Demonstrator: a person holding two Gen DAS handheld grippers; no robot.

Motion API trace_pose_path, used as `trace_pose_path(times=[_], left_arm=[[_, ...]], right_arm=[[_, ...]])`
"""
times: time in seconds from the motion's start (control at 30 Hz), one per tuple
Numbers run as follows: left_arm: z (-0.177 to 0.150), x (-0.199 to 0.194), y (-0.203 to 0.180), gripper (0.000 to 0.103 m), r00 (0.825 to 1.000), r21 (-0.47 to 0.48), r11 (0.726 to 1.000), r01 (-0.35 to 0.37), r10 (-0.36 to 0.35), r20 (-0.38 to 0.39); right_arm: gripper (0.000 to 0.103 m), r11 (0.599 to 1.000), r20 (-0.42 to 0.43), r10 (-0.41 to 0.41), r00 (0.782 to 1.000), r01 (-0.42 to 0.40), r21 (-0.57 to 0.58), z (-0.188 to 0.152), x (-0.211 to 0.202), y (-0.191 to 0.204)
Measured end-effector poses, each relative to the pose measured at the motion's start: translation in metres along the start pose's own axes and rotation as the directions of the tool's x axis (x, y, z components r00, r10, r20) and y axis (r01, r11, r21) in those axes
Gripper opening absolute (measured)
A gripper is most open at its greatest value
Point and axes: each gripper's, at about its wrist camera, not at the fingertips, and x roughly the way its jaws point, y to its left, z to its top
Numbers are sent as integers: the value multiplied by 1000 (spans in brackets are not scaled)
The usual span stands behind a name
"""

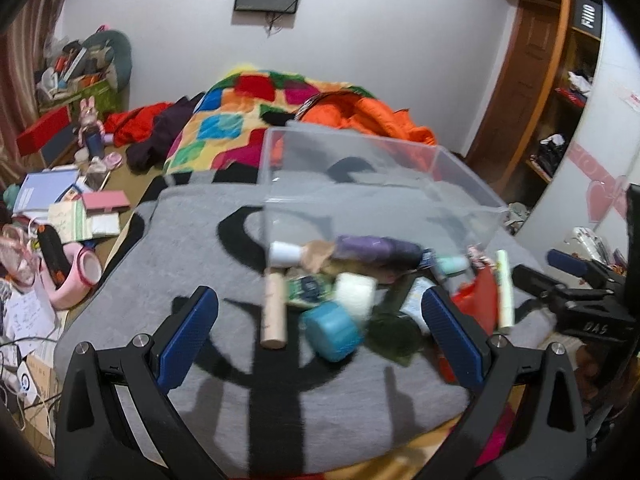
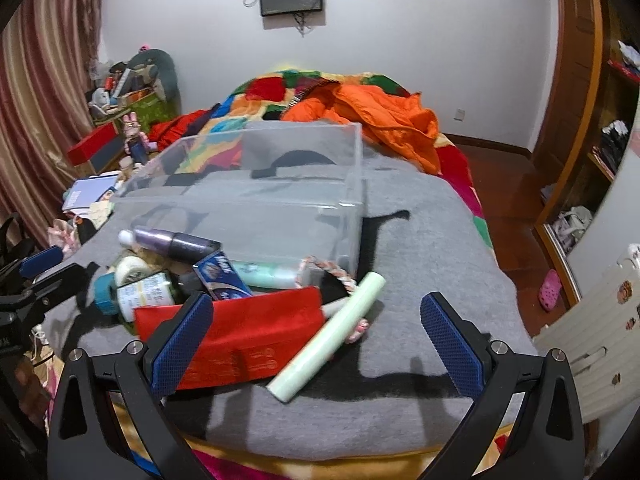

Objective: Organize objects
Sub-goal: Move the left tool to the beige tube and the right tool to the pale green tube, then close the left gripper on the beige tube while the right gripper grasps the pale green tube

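Note:
A clear plastic box [image 1: 360, 184] stands empty on a grey blanket [image 1: 160, 280]; it also shows in the right wrist view [image 2: 260, 200]. A pile of small items lies in front of it: a teal jar [image 1: 332, 330], a beige tube [image 1: 274, 312], a white jar [image 1: 354, 292], a purple bottle [image 1: 376, 250]. The right wrist view shows a pale green tube [image 2: 332, 330], a red pouch [image 2: 248, 340], the purple bottle [image 2: 172, 242] and a blue toothpaste box [image 2: 222, 272]. My left gripper [image 1: 320, 328] is open, just short of the teal jar. My right gripper [image 2: 316, 332] is open around the green tube and red pouch.
A colourful quilt [image 2: 280, 88] and an orange jacket [image 2: 384, 120] lie behind the box. Cluttered papers, books and boxes [image 1: 60, 200] cover the floor to the left. A wooden shelf unit [image 2: 592, 120] stands on the right. The right gripper shows at the left view's right edge [image 1: 576, 292].

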Motion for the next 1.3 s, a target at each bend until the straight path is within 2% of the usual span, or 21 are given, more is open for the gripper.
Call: trace_pose_path(times=[0.1,0.13,0.23,0.33,0.47,0.63,0.73,0.83,0.9,1.17,1.23,1.3], left_arm=[[-2,9,13,103,998,-18,999,-51,51,-25],[-2,12,18,100,997,-28,997,-69,68,-28],[-1,19,30,83,996,-57,995,-81,79,-46],[1,28,41,79,994,-83,992,-94,89,-64],[0,39,47,73,986,-64,987,-145,140,-86],[-7,45,47,72,986,-47,990,-130,125,-111],[-11,43,40,72,985,-9,991,-136,134,-110],[-17,51,33,71,977,47,985,-167,172,-126],[-16,54,32,70,977,55,983,-172,178,-120],[-8,62,32,42,981,43,987,-157,161,-106],[-10,61,30,29,983,42,987,-152,156,-98],[-12,58,29,21,984,48,988,-149,153,-92]], right_arm=[[103,999,-24,-30,999,31,37,-1,8,-10],[103,998,-30,-41,999,42,51,-1,11,-13],[103,993,-47,-63,997,67,94,-1,19,-23],[103,989,-56,-94,994,100,111,0,25,-26],[100,984,-72,-133,988,141,113,-1,33,-29],[86,985,-106,-115,988,127,114,-8,41,-33],[80,986,-114,-93,989,107,127,-12,39,-37],[74,988,-116,-84,990,97,119,-16,34,-38],[65,989,-119,-85,989,99,110,-19,32,-38],[40,988,-134,-55,989,74,135,-22,34,-42],[33,988,-131,-47,990,65,137,-21,33,-42],[27,990,-124,-43,991,59,129,-21,32,-41]])
